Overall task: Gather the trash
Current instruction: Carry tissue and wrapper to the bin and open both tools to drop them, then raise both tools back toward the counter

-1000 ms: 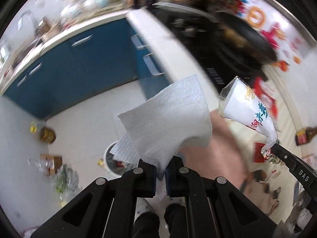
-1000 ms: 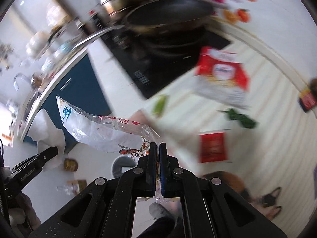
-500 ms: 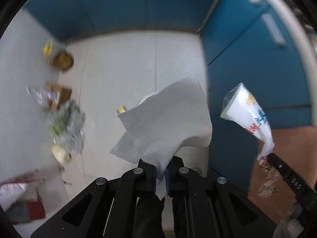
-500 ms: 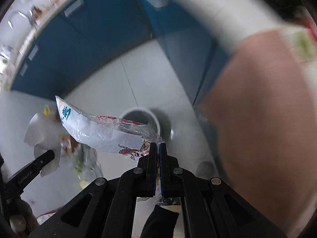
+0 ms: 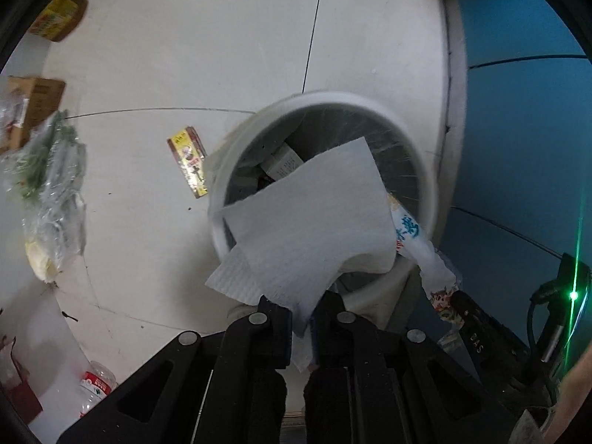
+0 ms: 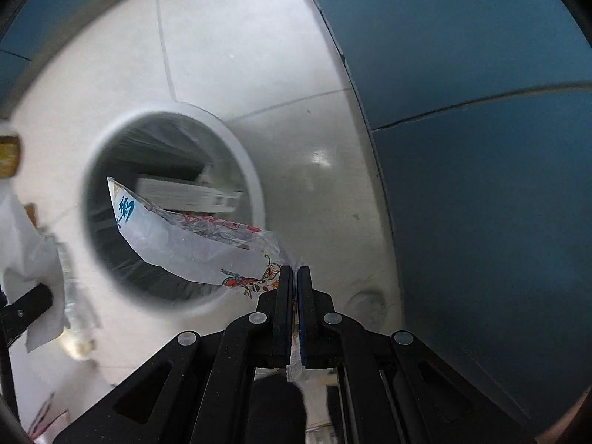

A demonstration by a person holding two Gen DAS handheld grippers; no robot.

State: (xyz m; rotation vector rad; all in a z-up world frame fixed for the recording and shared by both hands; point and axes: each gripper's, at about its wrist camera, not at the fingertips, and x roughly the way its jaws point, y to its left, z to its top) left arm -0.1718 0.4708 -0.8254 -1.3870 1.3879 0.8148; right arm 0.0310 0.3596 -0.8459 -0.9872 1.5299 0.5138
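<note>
My left gripper (image 5: 300, 307) is shut on a white paper towel (image 5: 307, 229) and holds it over the mouth of a round white trash bin (image 5: 236, 155) on the floor. The bin holds paper and boxes. My right gripper (image 6: 294, 277) is shut on a clear plastic wrapper (image 6: 185, 236) with blue and red print, which hangs over the same bin (image 6: 244, 155). The wrapper (image 5: 418, 244) and right gripper (image 5: 477, 336) also show at the right in the left wrist view. The towel (image 6: 26, 259) shows at the left in the right wrist view.
Blue cabinets (image 5: 525, 140) stand right of the bin. On the white tiled floor lie a yellow packet (image 5: 188, 161), a clear bag of greens (image 5: 48, 192), a cardboard box (image 5: 33, 103), a plastic bottle (image 5: 94, 388) and a yellow jar (image 5: 59, 11).
Both grippers swung away from the counter and down toward the floor. The bin has come close and now lies right under the towel and the wrapper. Both grips are unchanged.
</note>
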